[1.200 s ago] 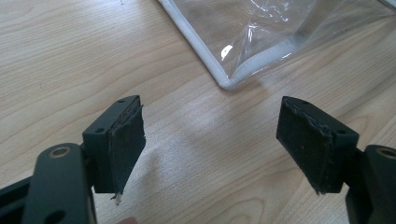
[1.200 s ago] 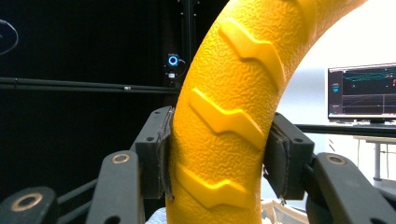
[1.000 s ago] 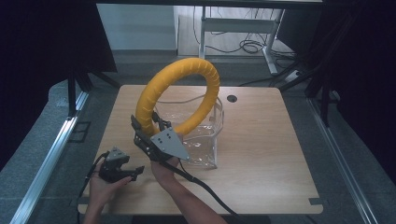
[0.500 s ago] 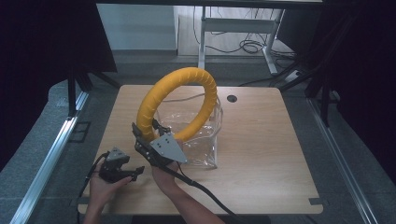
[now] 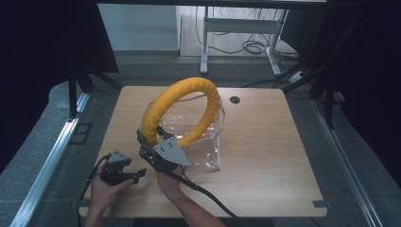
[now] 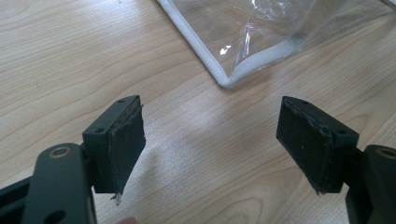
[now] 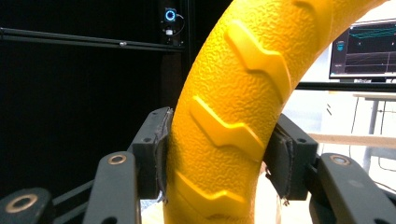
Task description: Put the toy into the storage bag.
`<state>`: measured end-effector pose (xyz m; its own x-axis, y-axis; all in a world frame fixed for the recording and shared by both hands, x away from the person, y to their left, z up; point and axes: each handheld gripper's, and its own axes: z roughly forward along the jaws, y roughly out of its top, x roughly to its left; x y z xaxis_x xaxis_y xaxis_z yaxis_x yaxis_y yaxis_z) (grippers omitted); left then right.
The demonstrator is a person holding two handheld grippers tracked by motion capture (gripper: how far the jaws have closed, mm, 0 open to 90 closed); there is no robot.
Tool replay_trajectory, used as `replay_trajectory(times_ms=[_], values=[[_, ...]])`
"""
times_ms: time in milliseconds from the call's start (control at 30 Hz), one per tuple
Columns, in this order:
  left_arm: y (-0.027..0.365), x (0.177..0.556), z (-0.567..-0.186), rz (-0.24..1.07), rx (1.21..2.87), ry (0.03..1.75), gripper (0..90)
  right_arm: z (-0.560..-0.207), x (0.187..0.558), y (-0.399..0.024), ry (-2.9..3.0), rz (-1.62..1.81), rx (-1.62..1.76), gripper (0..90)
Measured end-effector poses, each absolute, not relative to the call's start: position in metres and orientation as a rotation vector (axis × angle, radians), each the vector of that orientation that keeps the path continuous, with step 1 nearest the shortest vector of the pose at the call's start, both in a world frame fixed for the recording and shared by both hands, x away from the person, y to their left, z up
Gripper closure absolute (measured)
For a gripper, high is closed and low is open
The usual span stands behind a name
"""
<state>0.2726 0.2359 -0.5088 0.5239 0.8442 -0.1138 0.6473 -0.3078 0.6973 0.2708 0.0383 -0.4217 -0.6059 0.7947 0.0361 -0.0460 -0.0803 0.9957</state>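
Wooden table (image 5: 265, 156) carries all items. Nearest, at 7 o'clock, the left gripper (image 6: 210, 140) rests with jaws apart over bare wood. Beyond it, the right gripper (image 7: 217, 154), its jaws just easing wider, has both pads against the yellow ring (image 5: 182, 101), standing upright in a clear bag (image 5: 203, 142) at table centre.

My high view looks forward and down over the whole table (image 5: 265, 156). My left gripper view sits close above the wood, facing the clear plastic bag (image 6: 243, 32). My right gripper view looks level and upward, tight against the yellow ring (image 7: 233, 107); both also appear from above.
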Motion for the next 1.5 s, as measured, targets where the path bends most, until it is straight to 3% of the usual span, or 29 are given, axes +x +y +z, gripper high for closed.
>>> replay_trajectory(times_ms=[1500], values=[[0.234, 0.272, -0.508, 0.352, 2.067, 1.198, 23.4, -0.432, 0.265, 0.018, 1.678, 1.784, 0.877, 44.9]])
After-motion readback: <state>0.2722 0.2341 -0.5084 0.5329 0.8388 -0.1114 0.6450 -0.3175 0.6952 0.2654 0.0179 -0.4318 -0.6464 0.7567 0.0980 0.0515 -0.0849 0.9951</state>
